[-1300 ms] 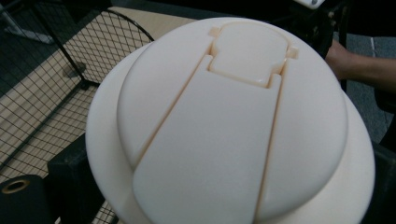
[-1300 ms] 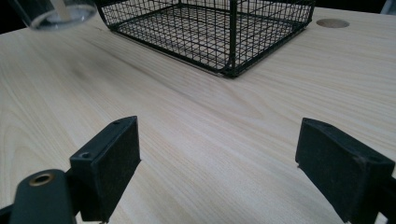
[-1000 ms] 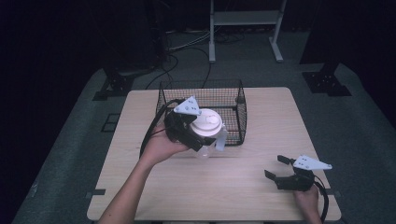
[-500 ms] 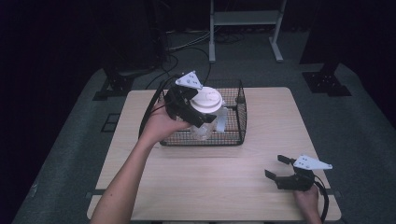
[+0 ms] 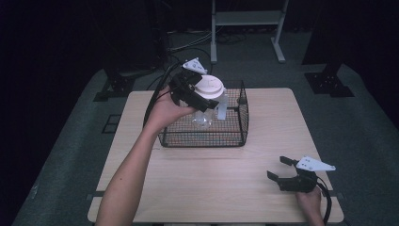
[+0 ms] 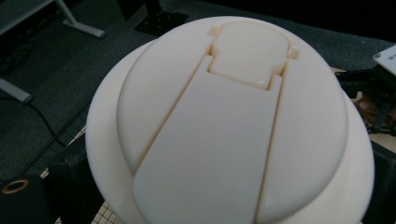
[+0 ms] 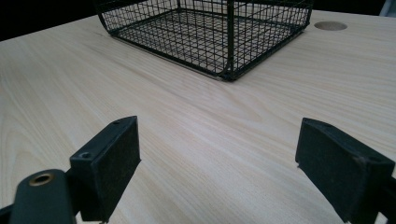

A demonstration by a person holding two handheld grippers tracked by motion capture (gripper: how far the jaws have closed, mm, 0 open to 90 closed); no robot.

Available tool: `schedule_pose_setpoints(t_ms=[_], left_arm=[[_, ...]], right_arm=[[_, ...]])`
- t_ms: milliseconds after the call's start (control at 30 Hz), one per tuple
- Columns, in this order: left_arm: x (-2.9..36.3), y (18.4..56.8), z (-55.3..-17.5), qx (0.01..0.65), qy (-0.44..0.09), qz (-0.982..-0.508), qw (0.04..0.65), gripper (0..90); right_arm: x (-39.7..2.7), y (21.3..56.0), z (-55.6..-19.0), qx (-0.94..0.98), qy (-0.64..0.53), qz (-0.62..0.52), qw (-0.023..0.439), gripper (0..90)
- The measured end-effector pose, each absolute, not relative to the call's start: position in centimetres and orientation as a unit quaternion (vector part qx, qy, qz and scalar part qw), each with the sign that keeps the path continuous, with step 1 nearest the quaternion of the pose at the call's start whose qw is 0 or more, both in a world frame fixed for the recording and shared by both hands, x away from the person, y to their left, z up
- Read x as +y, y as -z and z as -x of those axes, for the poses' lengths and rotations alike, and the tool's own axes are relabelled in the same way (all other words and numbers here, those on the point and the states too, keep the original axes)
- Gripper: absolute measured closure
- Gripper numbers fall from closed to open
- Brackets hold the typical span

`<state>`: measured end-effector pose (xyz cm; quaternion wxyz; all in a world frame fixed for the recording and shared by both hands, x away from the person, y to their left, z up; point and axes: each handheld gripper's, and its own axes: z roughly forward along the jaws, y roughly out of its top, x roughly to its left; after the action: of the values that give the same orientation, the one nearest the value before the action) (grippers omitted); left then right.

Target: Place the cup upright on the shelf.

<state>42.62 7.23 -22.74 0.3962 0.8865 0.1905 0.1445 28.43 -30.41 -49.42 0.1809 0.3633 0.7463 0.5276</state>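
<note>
Nearest the person, the right gripper (image 5: 282, 170) is resting low over the wooden table (image 5: 211, 179) at its near right corner, its jaws standing wide apart with bare tabletop between them. Farther off, the left gripper (image 5: 200, 92) is hanging above the black wire basket (image 5: 233, 139), clamping a clear plastic bottle (image 5: 204, 117) just under its broad white flip-top cap (image 6: 233, 121); the bottle's body is dangling inside the basket's near left part, tilted.
</note>
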Motion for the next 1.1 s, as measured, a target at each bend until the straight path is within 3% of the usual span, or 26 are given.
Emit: schedule_pose_setpoints(t_ms=[600,1100], left_arm=[[7.1,25.6,-47.8,0.249,-0.135,-0.886,0.367,5.3],[6.8,28.9,-49.7,0.273,-0.122,-0.887,0.352,5.2]], right_arm=[[-30.5,49.4,-28.4,0.741,-0.533,-0.366,0.178,12.8],[-30.7,49.4,-28.4,0.739,-0.537,-0.366,0.177,12.8]])
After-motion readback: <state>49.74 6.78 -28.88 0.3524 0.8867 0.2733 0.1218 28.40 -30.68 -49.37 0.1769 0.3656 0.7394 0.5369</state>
